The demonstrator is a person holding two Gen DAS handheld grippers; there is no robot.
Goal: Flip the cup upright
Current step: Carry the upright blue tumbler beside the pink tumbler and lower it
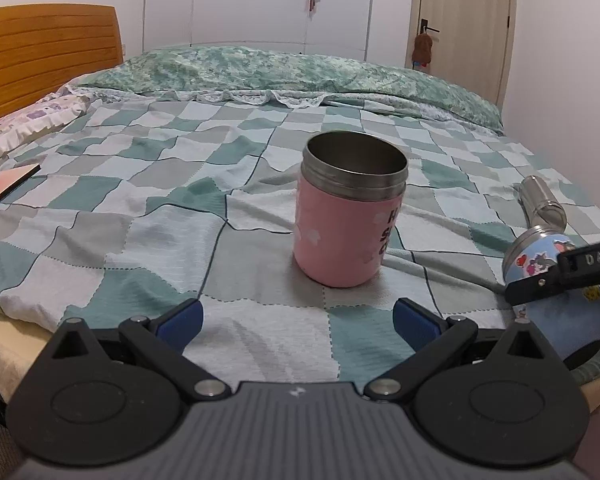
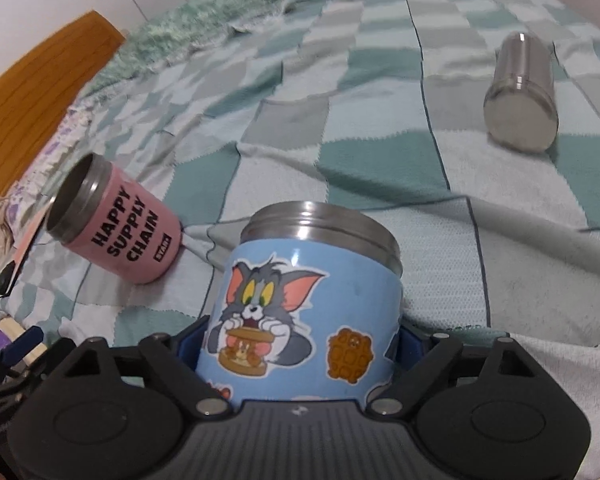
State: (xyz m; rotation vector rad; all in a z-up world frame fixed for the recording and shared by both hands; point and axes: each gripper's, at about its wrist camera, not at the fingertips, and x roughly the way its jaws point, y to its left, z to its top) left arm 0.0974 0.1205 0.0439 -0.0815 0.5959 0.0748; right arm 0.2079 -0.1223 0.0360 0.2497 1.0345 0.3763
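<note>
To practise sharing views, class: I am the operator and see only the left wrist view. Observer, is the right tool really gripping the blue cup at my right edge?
Observer: Yes. The blue cup sits between the fingers of the right tool, pads against both sides.
Operator: The pink cup's print is cut off for me. What does it say?
Observer: The pink cup reads HAPPY SUPPLY CHAIN.
Operator: And the steel cup's near end?
Observer: The steel cup lies on its side, with a flat closed end facing the right wrist camera.
</note>
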